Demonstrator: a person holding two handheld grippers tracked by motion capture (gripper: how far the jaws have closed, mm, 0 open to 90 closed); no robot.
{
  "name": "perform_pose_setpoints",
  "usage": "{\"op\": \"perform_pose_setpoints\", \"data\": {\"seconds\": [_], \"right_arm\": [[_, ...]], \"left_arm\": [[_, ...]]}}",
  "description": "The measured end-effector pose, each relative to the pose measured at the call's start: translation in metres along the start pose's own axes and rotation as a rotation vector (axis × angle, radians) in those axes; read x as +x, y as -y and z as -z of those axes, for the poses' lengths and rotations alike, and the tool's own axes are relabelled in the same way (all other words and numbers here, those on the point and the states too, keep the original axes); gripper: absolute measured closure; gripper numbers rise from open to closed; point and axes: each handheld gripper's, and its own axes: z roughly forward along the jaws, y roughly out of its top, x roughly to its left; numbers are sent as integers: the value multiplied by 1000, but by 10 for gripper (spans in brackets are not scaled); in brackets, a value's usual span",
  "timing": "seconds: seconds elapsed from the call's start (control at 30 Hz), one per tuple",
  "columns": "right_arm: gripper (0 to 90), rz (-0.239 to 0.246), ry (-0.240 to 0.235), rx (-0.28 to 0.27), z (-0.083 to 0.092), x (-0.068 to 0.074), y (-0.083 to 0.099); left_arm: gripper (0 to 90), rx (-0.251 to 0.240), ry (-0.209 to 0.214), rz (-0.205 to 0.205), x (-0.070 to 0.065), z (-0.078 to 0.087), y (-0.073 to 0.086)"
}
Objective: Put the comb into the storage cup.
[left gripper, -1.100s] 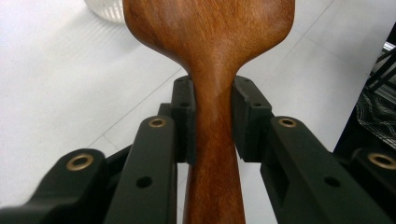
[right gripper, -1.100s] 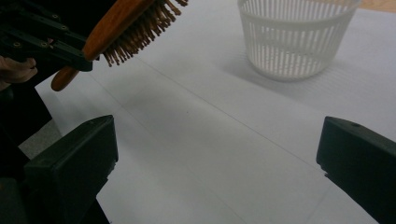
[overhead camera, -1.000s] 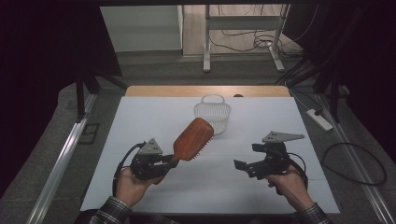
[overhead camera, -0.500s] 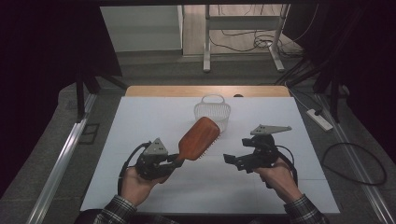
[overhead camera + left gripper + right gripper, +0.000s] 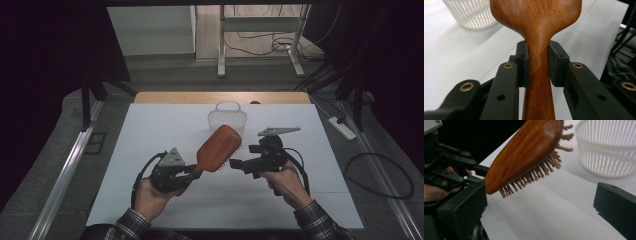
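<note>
Above a white table (image 5: 150,130), the left gripper (image 5: 192,173) clamps the narrow handle of a reddish-brown wooden paddle hairbrush (image 5: 218,148), its head cropped in the left gripper view. The right gripper (image 5: 236,164), jaws apart, sits just beside the bristles. Beyond stands a white slatted plastic basket (image 5: 227,116).

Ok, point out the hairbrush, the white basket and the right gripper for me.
hairbrush (image 5: 219,148), high view, wooden back of the head.
white basket (image 5: 227,120), high view, slatted side wall.
right gripper (image 5: 238,164), high view, between its open jaw tips.
</note>
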Motion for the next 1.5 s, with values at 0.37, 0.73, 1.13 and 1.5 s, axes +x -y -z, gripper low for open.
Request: {"op": "perform_pose_setpoints", "data": {"seconds": [0.37, 0.73, 1.13, 1.5], "right_arm": [[0, -52, -61, 0, -20, 3, -15], [0, -83, -82, 17, -40, 4, -24], [179, -131, -114, -11, -46, 2, -26], [428, -269, -239, -43, -43, -8, -23]], "left_arm": [[725, -13, 4, -7, -3, -1, -1], [724, -37, 1, -6, -4, 1, -1], [724, -42, -5, -14, -6, -1, -1], [723, -17, 5, -20, -6, -6, 0]]}}
